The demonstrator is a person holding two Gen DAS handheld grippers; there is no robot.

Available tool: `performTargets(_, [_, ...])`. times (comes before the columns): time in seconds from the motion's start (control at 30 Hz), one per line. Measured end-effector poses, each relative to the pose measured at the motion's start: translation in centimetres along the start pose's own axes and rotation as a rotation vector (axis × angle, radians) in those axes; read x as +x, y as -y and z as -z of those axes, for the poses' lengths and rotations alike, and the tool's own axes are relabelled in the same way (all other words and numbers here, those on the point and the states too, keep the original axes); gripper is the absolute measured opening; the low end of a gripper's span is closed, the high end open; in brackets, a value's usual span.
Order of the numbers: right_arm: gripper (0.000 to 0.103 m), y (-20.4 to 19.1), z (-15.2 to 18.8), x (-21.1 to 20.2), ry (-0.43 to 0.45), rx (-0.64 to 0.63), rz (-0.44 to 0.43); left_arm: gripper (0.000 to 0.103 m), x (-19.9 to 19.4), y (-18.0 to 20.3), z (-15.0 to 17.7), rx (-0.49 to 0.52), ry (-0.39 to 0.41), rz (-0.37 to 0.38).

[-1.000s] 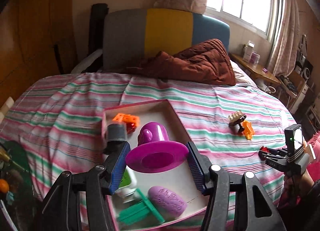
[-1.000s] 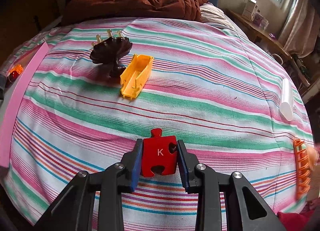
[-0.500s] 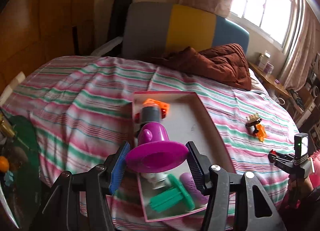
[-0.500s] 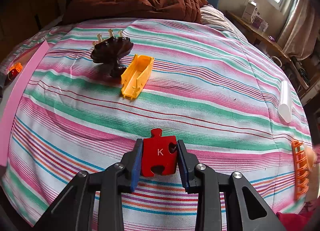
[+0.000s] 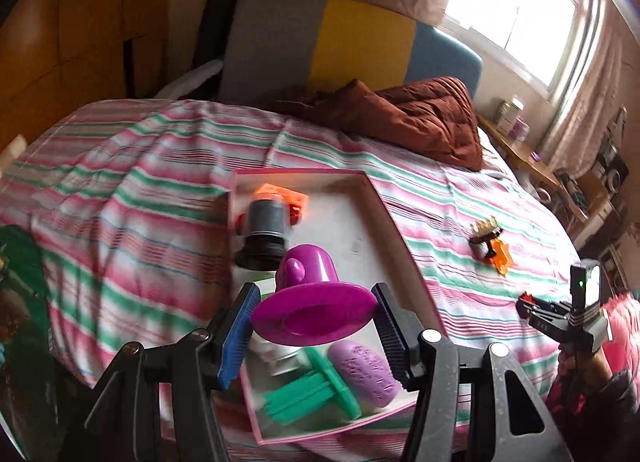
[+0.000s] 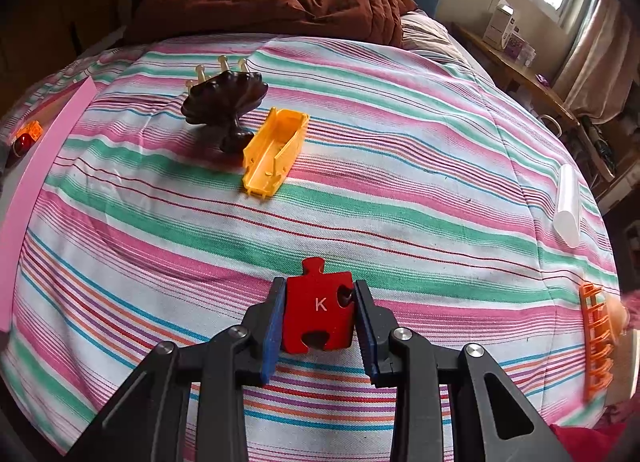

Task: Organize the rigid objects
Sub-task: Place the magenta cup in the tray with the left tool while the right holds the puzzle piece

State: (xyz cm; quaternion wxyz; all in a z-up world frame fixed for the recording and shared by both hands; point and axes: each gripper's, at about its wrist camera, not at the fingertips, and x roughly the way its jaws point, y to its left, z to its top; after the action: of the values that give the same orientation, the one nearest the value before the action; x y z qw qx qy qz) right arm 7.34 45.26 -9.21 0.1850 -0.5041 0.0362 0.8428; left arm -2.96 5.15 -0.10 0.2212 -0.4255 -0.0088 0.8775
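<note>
**Inspector:** Left wrist view first. The left gripper [image 5: 314, 320] is clamping a purple funnel-shaped toy [image 5: 310, 302] by its wide brim, one pad on each side, and is holding it above the pink-rimmed tray [image 5: 404, 238].

**Assistant:** What is sitting in the tray?

**Inspector:** A grey and black cylindrical piece [image 5: 264, 229] is lying toward the far end, with an orange block [image 5: 280, 195] just behind it. At the near end a green plastic piece [image 5: 312, 392] is lying beside a lilac oval piece [image 5: 366, 372]. That end is blurred, so finer detail is not readable.

**Assistant:** And the right wrist view?

**Inspector:** The right gripper [image 6: 320, 322] is gripping a red puzzle piece [image 6: 318, 308] marked K, jaws closed on its two sides, low over the bedspread.

**Assistant:** Surface condition?

**Inspector:** A striped bedspread [image 6: 380, 181] in pink, green and white is covering the bed, lightly creased. On it, a dark brown shell-shaped clip [image 6: 224, 101] is touching a yellow trough-shaped piece [image 6: 276, 151]. A white cylinder [image 6: 568, 205] is lying well apart at the right edge, and an orange ladder-like piece [image 6: 596, 338] is sitting nearer the lower right.

**Assistant:** The room?

**Inspector:** A brown quilt [image 5: 416, 117] is bunched at the head of the bed, against a grey, yellow and blue headboard [image 5: 352, 45]. Daylight is coming through a curtained window [image 5: 516, 1] on the right, above a wooden side table [image 5: 524, 153] carrying small containers.
</note>
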Motion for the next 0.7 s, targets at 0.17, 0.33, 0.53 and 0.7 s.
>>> performTargets(0.17, [0.033,-0.3,-0.1,0.0,0.0,-0.002,0.004,0.058,3.2,2.0,-0.3,0.046,-0.049,0.021])
performTargets(0.33, [0.033,-0.2,-0.2,0.2,-0.001,-0.002,0.006,0.058,6.4,2.4,-0.1,0.064,-0.093,-0.004])
performTargets(0.53, [0.033,-0.3,-0.3,0.2,0.0,0.002,0.005,0.058,8.7,2.6,0.6,0.098,-0.129,-0.025])
performTargets(0.7, [0.033,-0.3,-0.3,0.2,-0.001,0.002,0.004,0.058,8.6,2.3,0.7,0.082,-0.131,-0.011])
